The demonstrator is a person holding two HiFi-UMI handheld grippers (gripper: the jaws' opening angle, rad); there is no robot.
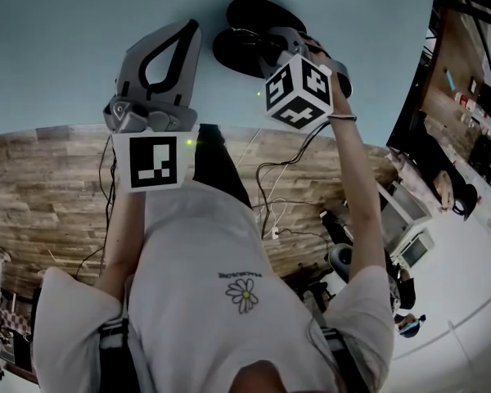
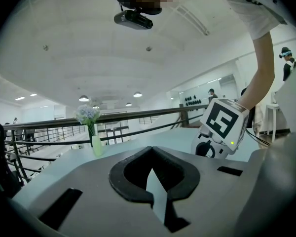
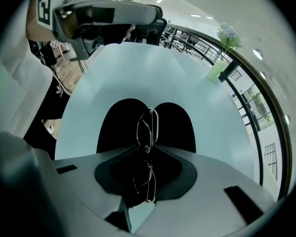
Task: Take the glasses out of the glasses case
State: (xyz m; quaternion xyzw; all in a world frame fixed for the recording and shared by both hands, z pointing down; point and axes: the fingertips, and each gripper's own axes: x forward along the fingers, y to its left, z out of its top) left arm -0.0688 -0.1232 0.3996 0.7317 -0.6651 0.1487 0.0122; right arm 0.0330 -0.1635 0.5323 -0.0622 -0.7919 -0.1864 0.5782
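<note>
A black glasses case (image 1: 244, 24) lies open on the pale blue table (image 1: 74, 47), and its two halves (image 3: 121, 125) spread flat in the right gripper view. Thin metal-framed glasses (image 3: 148, 127) stand folded on edge over the case's middle. My right gripper (image 3: 148, 151) points steeply down and is shut on the glasses, which stick out past its tips. Whether they still touch the case is not visible. In the head view my right gripper (image 1: 262, 46) hangs over the case. My left gripper (image 1: 193, 28) hovers to the left of the case, shut with nothing in it (image 2: 150, 149).
A small vase of flowers (image 2: 91, 132) stands at the table's far side (image 3: 222, 58), with a railing (image 2: 138, 116) behind it. The table's near edge (image 1: 65, 128) runs in front of the person. Cables (image 1: 270, 178) trail over the wooden floor below.
</note>
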